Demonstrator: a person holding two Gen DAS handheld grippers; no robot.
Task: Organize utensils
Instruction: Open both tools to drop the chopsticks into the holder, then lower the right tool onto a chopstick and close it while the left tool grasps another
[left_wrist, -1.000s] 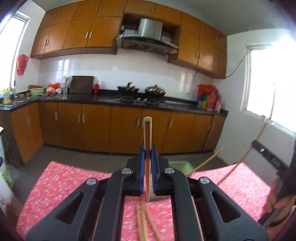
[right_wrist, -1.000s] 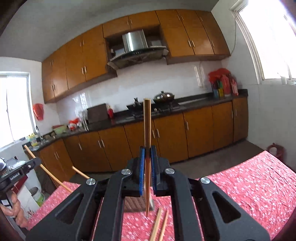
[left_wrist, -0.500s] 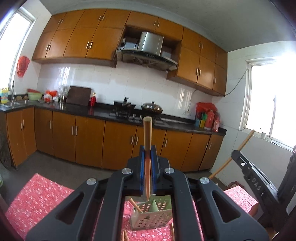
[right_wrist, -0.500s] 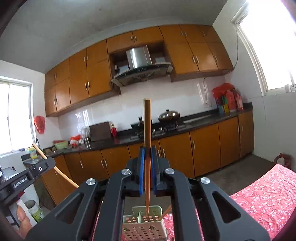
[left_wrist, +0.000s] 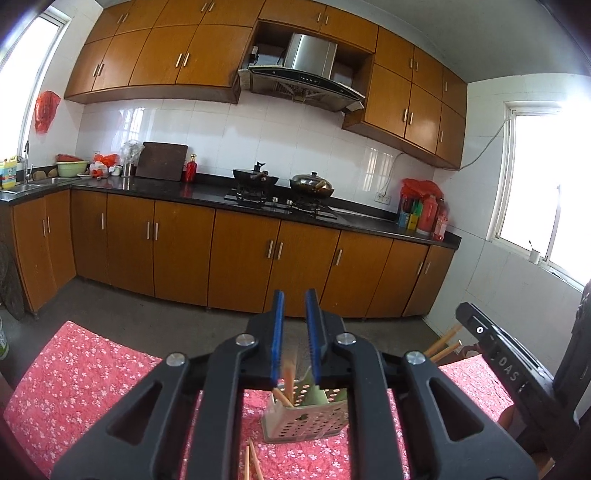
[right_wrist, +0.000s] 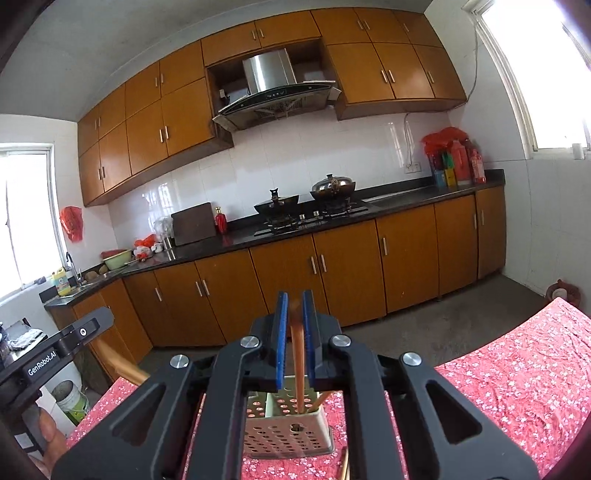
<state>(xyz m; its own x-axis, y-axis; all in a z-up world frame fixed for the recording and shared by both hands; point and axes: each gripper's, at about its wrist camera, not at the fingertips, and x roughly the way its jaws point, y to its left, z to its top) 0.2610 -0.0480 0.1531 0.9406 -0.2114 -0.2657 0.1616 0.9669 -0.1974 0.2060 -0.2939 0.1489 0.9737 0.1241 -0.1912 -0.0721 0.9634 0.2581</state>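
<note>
Just been opening on both sides, directly above the perforated holder (left_wrist: 306, 424). On the left gripper (left_wrist: 295, 299), pads spread with clear daylight between them. No longer pinching the chopstick (left_wrist: 288, 373) clamped upright there half a second ago. Only a blurred streak of it now, low in the gap, dropping towards the holder's top. On the right gripper (right_wrist: 295, 297), pads parted slightly, with its own chopstick (right_wrist: 298, 369) between them but apparently loose. Blurred at its upper end, lower end already inside the holder (right_wrist: 288, 439) (which compartment, hard to tell).

Judged from this: two more sticks delivered at once, both hands freed for the next pick-up.

Counted from the left view:
- one holder;
- one falling stick;
- one stick leaning (left_wrist: 282, 397) inside the holder;
- two loose sticks (left_wrist: 251, 461) on the red floral cloth (left_wrist: 92, 369) just in front of the holder.

Counted from the right view:
- one stick sliding in;
- one leaning (right_wrist: 323, 398) at the holder's right side;
- one loose (right_wrist: 345, 465) just in front of the holder.

So, still some to collect.
</note>
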